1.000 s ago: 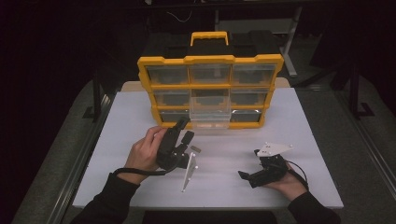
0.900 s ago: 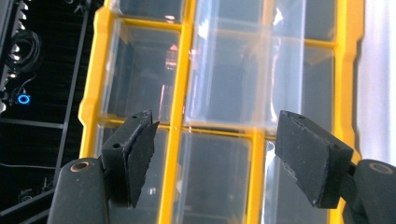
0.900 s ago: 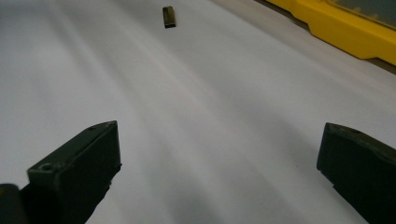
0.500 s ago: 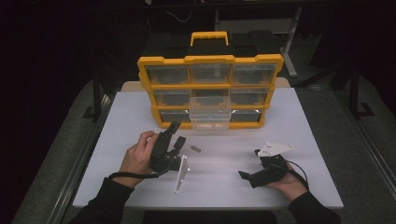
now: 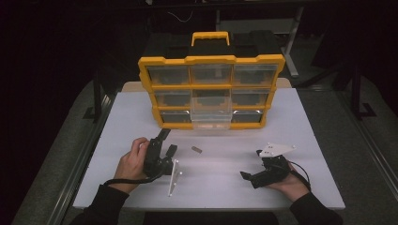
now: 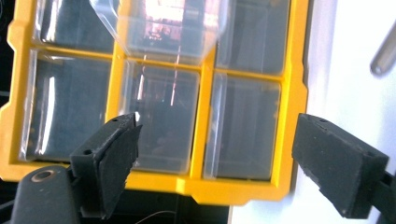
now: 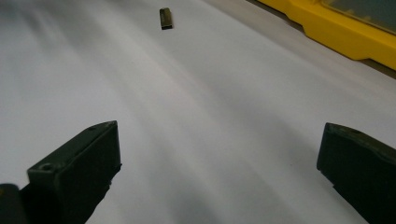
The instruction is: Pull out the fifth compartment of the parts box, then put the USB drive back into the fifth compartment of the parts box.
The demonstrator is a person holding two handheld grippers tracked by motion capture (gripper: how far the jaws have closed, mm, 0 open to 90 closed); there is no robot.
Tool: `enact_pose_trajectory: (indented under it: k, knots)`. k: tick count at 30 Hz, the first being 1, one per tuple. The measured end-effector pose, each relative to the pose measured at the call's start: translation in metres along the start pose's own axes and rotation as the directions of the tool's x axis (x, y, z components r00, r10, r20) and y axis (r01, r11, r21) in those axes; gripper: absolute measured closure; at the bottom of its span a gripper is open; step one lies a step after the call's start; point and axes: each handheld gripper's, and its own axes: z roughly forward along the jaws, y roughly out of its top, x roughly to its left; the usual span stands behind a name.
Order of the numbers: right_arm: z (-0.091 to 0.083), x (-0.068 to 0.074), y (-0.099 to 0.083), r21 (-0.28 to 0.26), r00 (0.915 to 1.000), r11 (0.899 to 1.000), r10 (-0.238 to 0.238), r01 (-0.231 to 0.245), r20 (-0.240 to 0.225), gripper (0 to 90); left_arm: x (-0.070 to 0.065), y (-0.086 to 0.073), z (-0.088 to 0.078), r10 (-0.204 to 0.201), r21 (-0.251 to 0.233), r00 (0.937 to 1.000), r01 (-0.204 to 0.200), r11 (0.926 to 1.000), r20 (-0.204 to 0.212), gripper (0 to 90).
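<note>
A yellow organizer [image 5: 211,60] with clear drawers stands at the back of the white table [image 5: 300,140]. Its bottom middle drawer [image 5: 211,119] is pulled partly out. A small dark piece [image 5: 196,149] lies on the table in front of it, apart from both grippers. My left gripper [image 5: 169,141] is held low just left of the piece and points at the organizer [image 6: 289,116]. Its jaws have just been opening, and nothing is between them. My right gripper [image 5: 246,177] rests near the front right, open and empty, and points left toward the piece [image 7: 166,18].
The table's front edge lies close under both hands. Dark floor and a metal rail [image 5: 80,168] run along the left side. The organizer's black and yellow handle [image 5: 210,40] sticks up behind it. Bare table stretches between the two grippers.
My left gripper has drawn back from the organizer toward the person and sunk lower, and its jaws stand wider. The small piece now lies on the table. The right gripper has stayed still.
</note>
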Motion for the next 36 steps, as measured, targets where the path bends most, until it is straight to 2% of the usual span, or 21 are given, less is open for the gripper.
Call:
enact_pose_trajectory:
  k: [2, 5, 7, 11, 18, 24, 29, 32, 36]
  knots:
    - [0.0, 0.0, 0.0, -0.003, 1.0, 1.0, -0.002, 0.002, 0.001, 0.0, -0.002, -0.003, 0.0, 0.003, 0.01, 0.9999, -0.003, 0.9999, -0.013, 11.3]
    - [0.0, -0.001, 0.0, -0.004, 1.0, 1.0, 0.0, 0.0, 0.003, 0.0, -0.007, -0.007, 0.0, -0.002, 0.028, 1.0, 0.002, 0.9996, -0.005, 7.7]
    - [0.0, -0.001, 0.0, -0.005, 1.0, 1.0, 0.0, 0.0, 0.004, 0.0, -0.011, -0.009, 0.0, 0.021, 0.045, 0.9998, -0.021, 0.9988, 0.003, 4.2]
    - [-0.001, -0.001, 0.0, -0.005, 1.0, 1.0, 0.002, -0.002, 0.004, 0.0, -0.015, -0.011, 0.0, 0.027, 0.058, 0.9996, -0.027, 0.9979, -0.002, 0.0]
    - [-0.001, 0.0, 0.0, -0.005, 1.0, 1.0, 0.002, -0.002, 0.005, 0.0, -0.018, -0.011, 0.0, 0.026, 0.059, 0.9994, -0.027, 0.9979, 0.022, 0.0]
    - [-0.001, 0.0, 0.0, -0.005, 1.0, 1.0, 0.001, -0.001, 0.007, 0.0, -0.017, -0.012, 0.001, -0.017, 0.061, 0.999, 0.014, 0.998, 0.041, 0.0]
    - [-0.001, -0.001, 0.0, -0.006, 1.0, 1.0, 0.001, -0.001, 0.007, 0.0, -0.017, -0.011, 0.002, -0.032, 0.065, 0.9981, 0.028, 0.9975, 0.052, 0.0]
    - [0.0, -0.001, 0.0, -0.004, 1.0, 1.0, 0.001, -0.001, 0.008, 0.0, -0.018, -0.011, 0.004, -0.083, 0.052, 0.995, 0.08, 0.9955, 0.056, 0.0]
    - [-0.001, 0.0, 0.0, -0.005, 1.0, 1.0, 0.0, 0.0, 0.008, 0.0, -0.017, -0.011, 0.004, -0.092, 0.058, 0.9938, 0.088, 0.9944, 0.062, 0.0]
